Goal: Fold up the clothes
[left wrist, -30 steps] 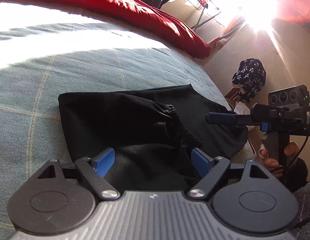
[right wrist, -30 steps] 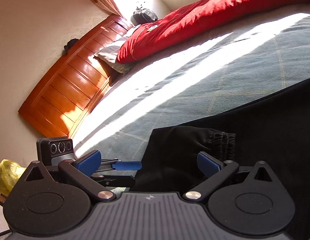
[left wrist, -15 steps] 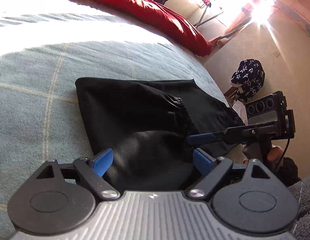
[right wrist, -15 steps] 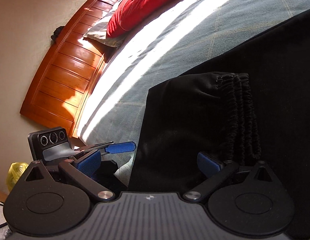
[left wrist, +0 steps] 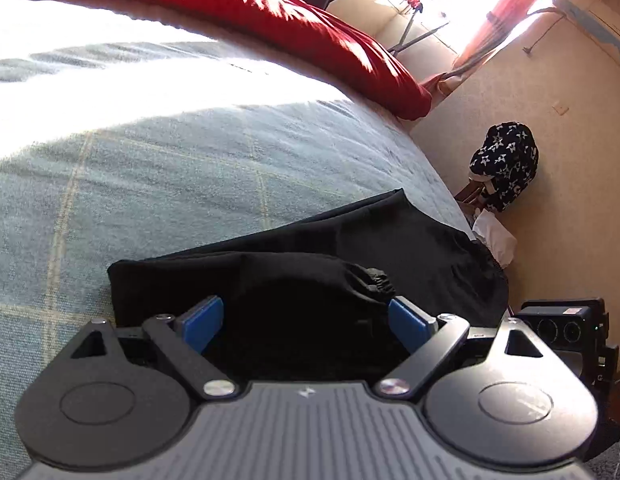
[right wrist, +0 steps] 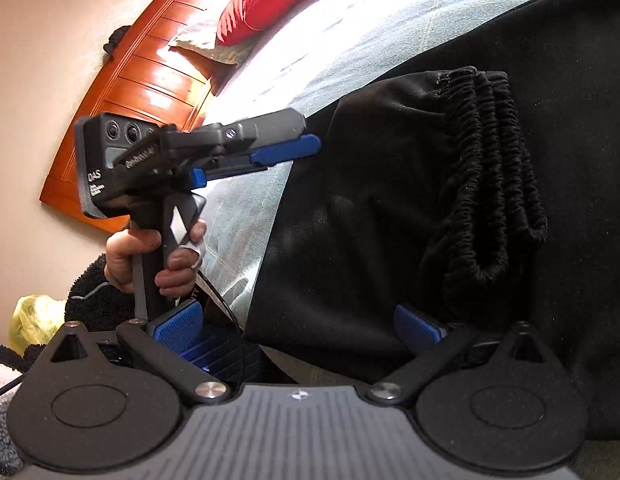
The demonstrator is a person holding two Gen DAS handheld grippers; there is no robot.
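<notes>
Black trousers (left wrist: pixel 310 280) — under left gripper (left wrist: pixel 305 316)

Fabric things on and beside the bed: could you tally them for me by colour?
Black: 1, the folded garment with an elastic waistband, lying on the bedspread.
Red: 1, the duvet along the far side of the bed.
Blue-green check: 1, the bedspread.
Black with white stars: 1, a bundle by the wall.
Total: 4

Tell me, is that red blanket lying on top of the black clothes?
No. The red blanket lies far up the bed, well apart from the black clothes, with bare bedspread between them.
</notes>
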